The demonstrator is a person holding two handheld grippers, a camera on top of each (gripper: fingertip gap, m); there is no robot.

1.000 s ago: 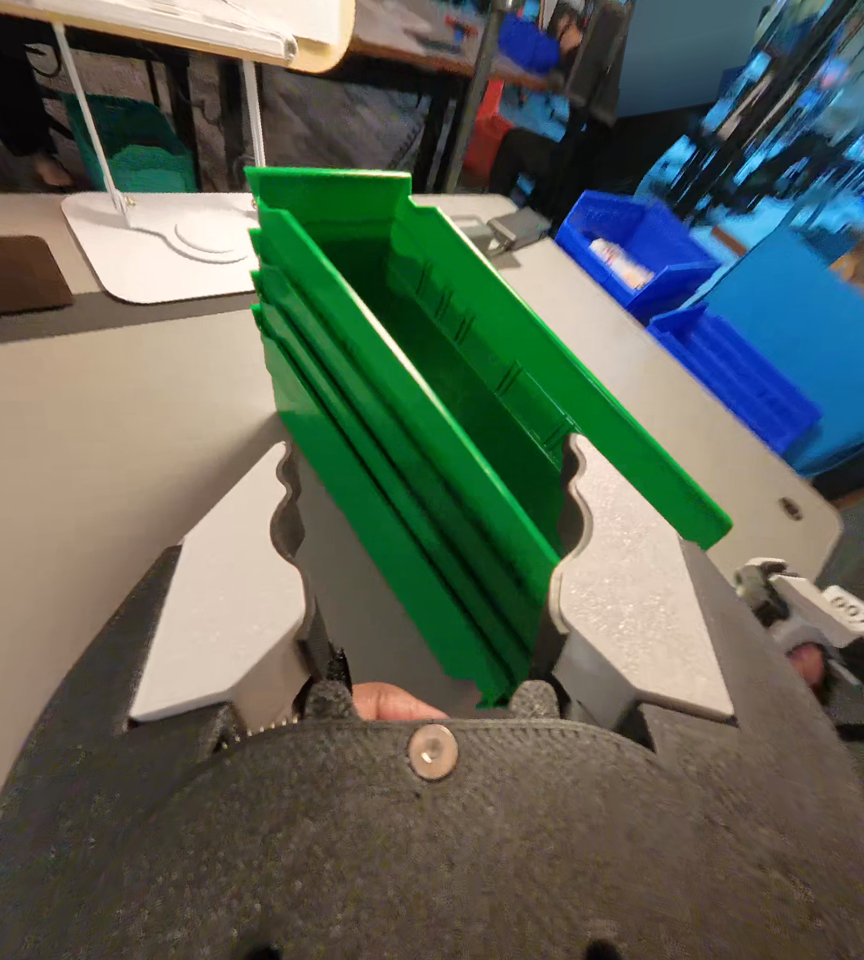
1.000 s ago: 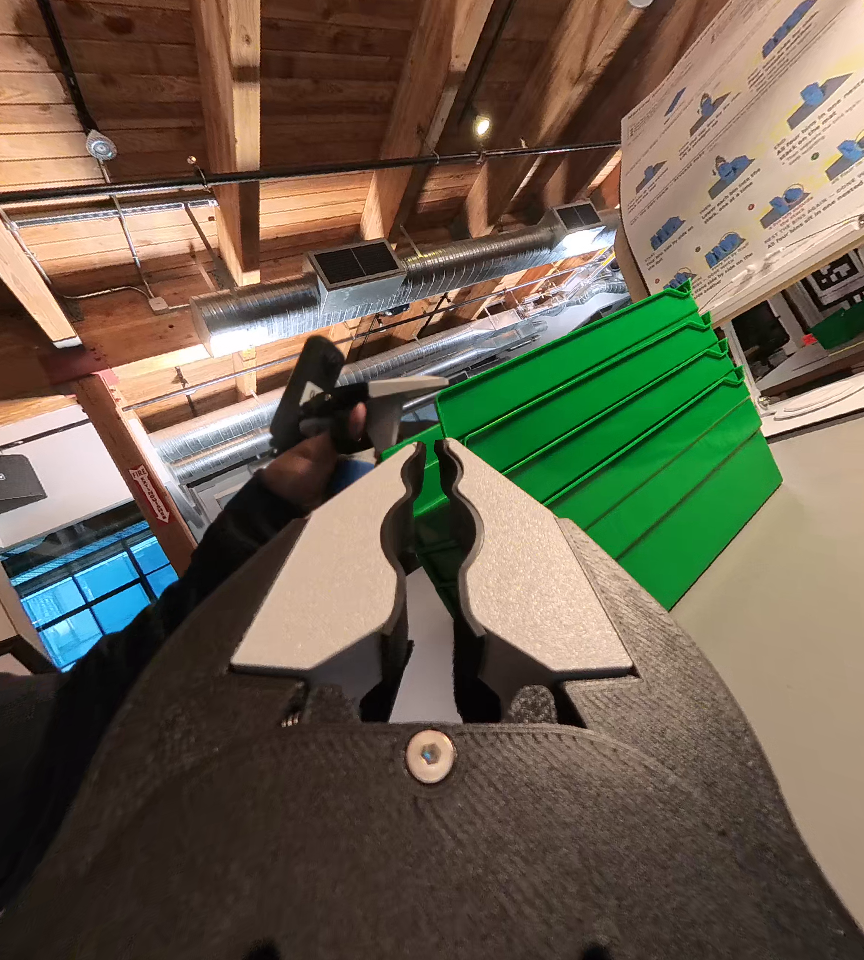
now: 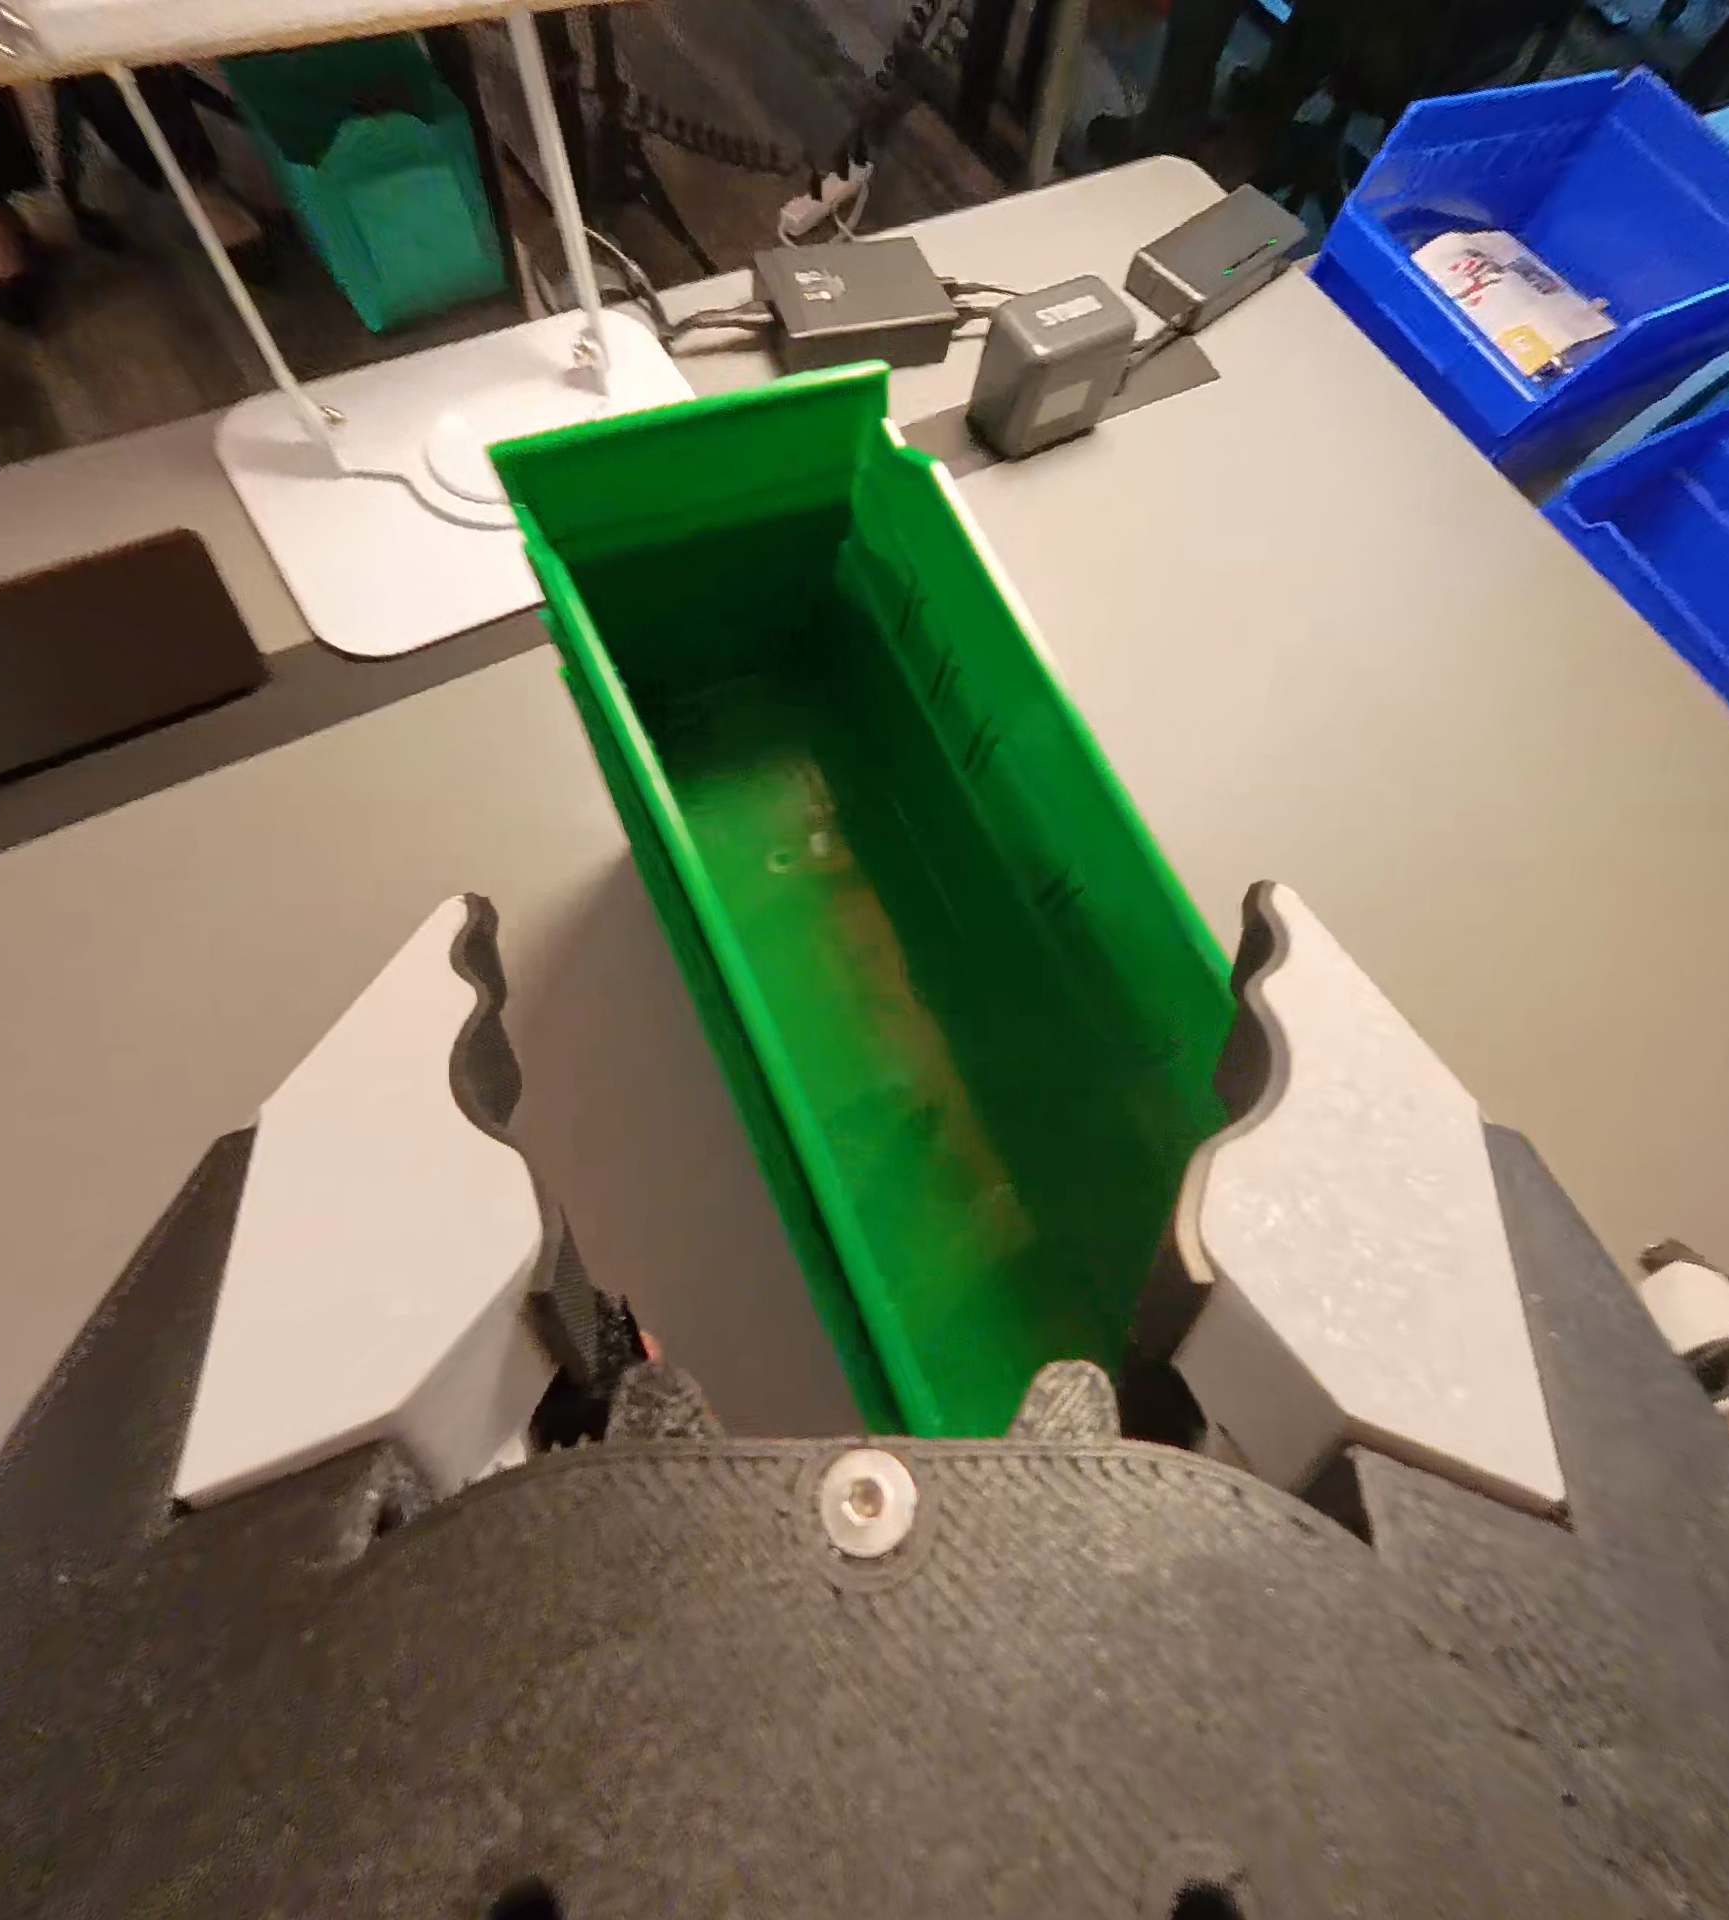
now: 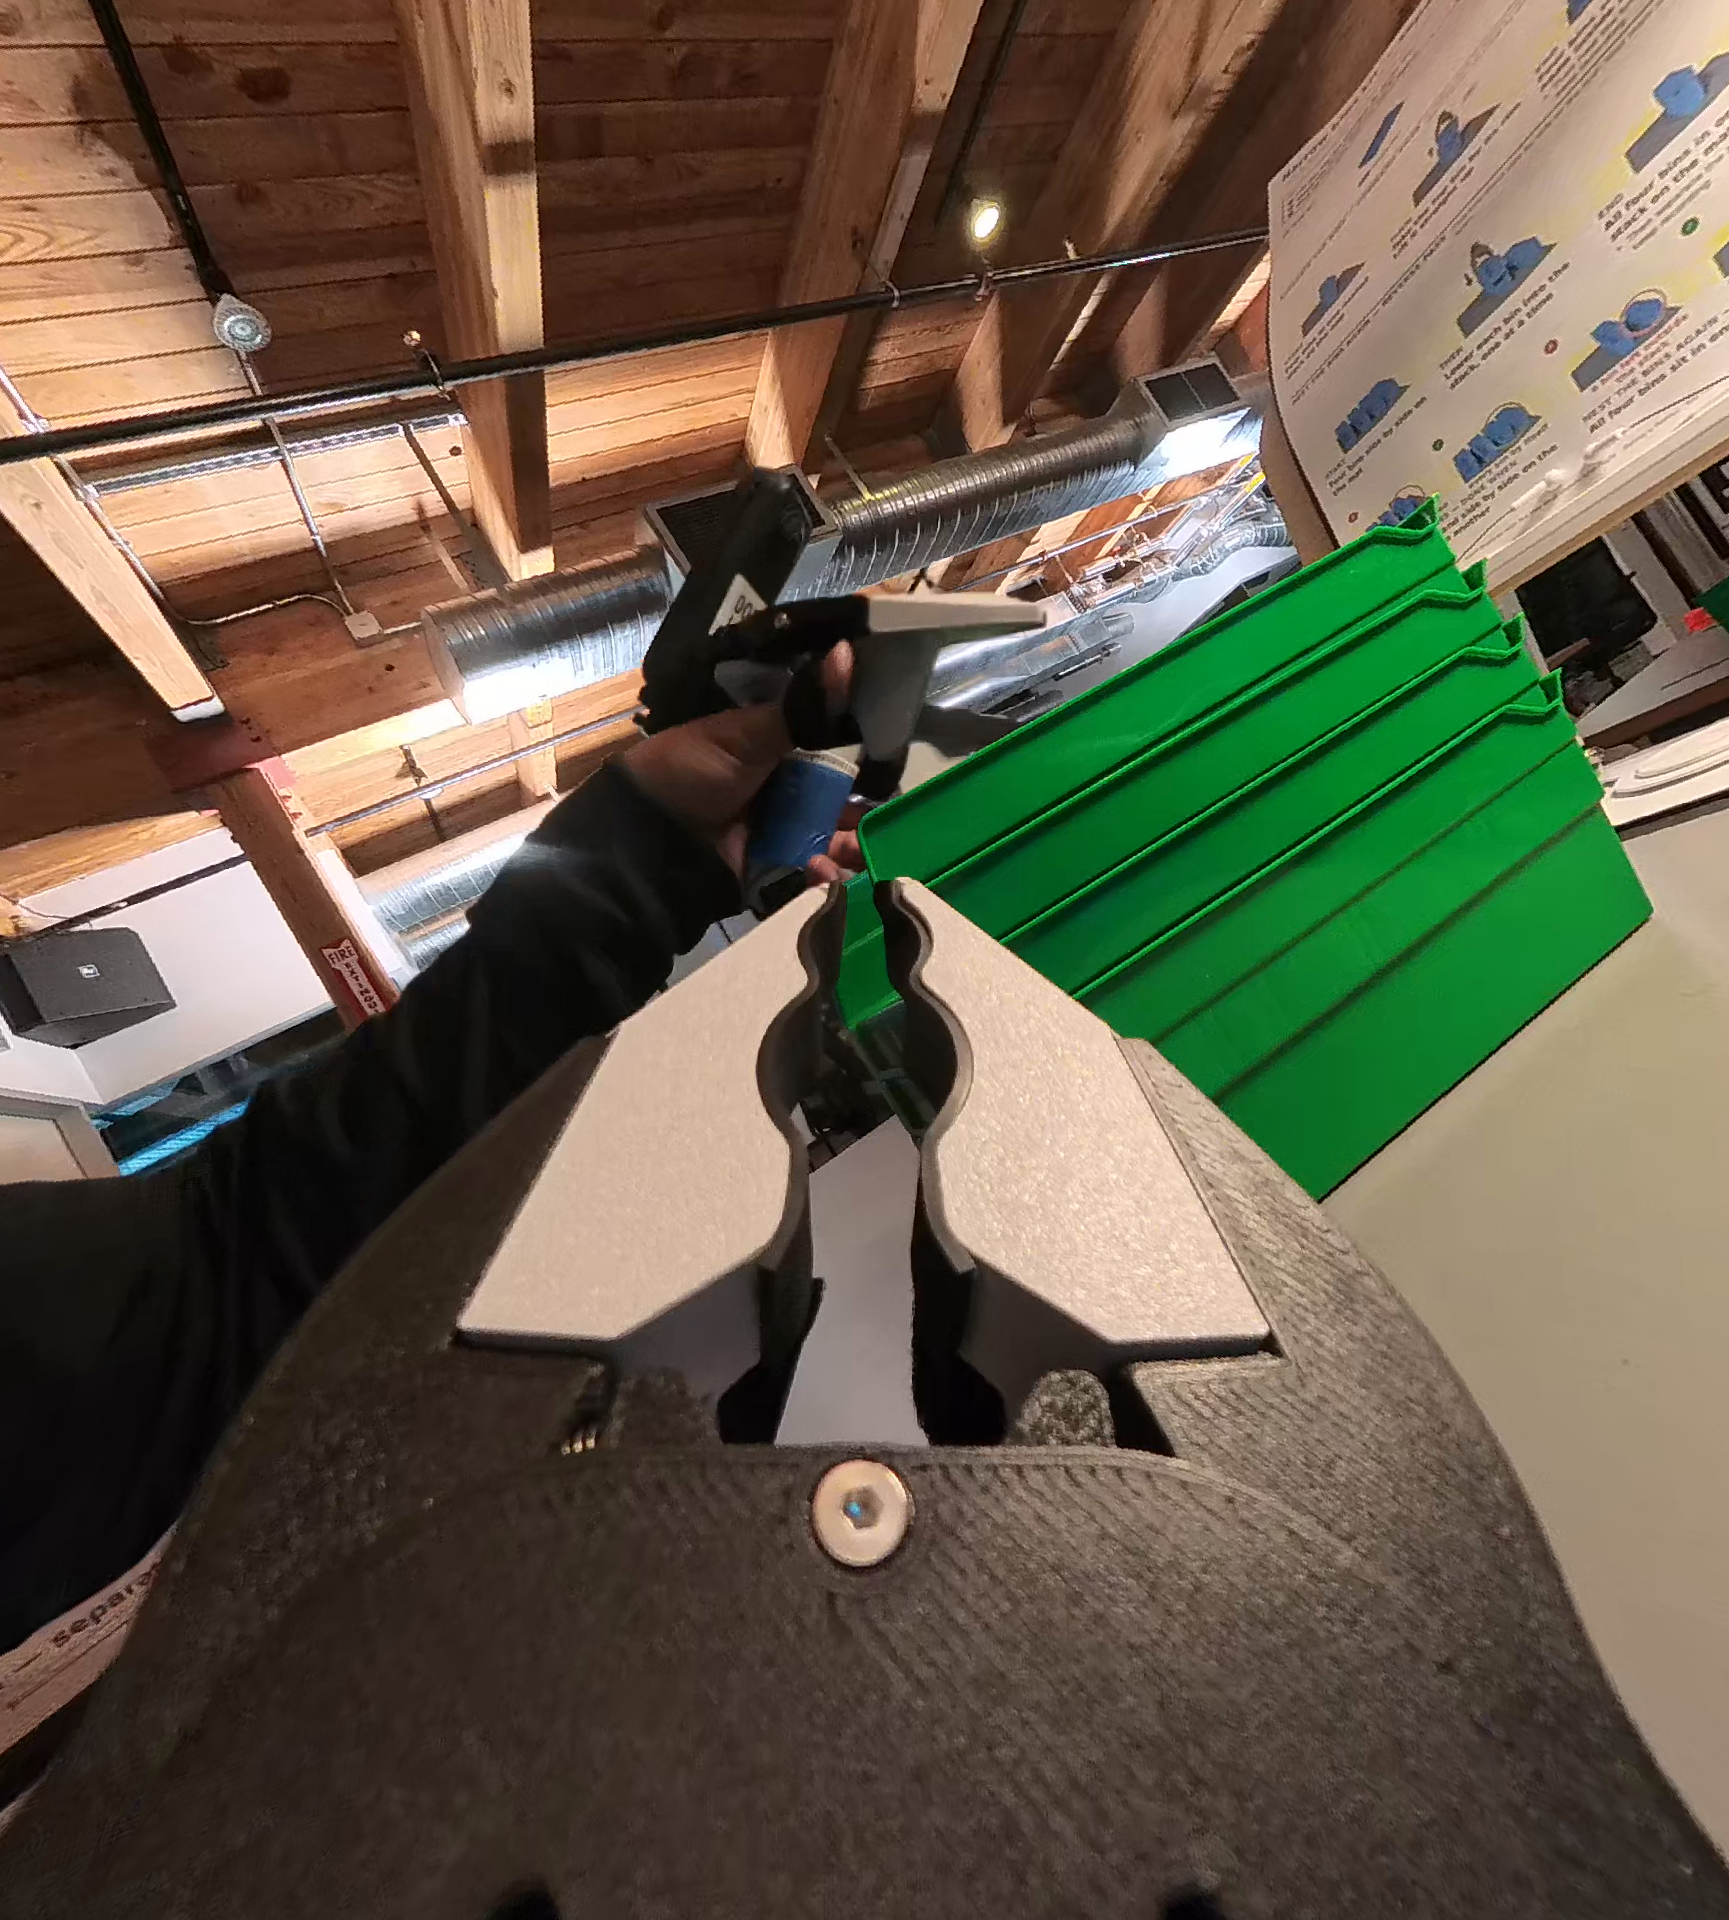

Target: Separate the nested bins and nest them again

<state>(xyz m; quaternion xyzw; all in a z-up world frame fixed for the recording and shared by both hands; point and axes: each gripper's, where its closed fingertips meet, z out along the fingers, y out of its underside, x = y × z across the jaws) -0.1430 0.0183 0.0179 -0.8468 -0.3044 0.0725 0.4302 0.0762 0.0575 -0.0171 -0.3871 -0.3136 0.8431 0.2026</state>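
The left wrist view looked down along our left gripper [image 3: 865, 940], whose two pale grey fingers [image 3: 392, 1174] stood wide apart over a stack of nested green plastic bins [image 3: 839, 831] resting on the grey tabletop [image 3: 1359, 831]. We saw the stack lying lengthwise between the fingers, its open top facing the camera; the right finger sat just beside the stack's right wall, and we could not tell whether it touched, while the left finger stood well clear with bare tabletop between it and the bins, so nothing was clamped. Beyond the far end of the stack lay the white flat base of a stand [image 3: 403, 499], a dark brown pad [image 3: 70, 644] to the left, and grey power bricks with cables [image 3: 1047, 364] near the back edge. Blue plastic bins [image 3: 1566, 260] sat off the right side of the tabletop. In the right wrist view we looked up from low beside the stack [image 4: 1359, 883], where four stepped green rims showed one above another. Our right gripper [image 4: 860, 914] had its fingers drawn narrow onto a thin green edge at the near end of the stack. Above it, a hand in a dark sleeve [image 4: 714, 769] held the left gripper [image 4: 943, 665] over the bins, against wooden ceiling beams [image 4: 486, 260] and an illustrated poster board [image 4: 1566, 260].
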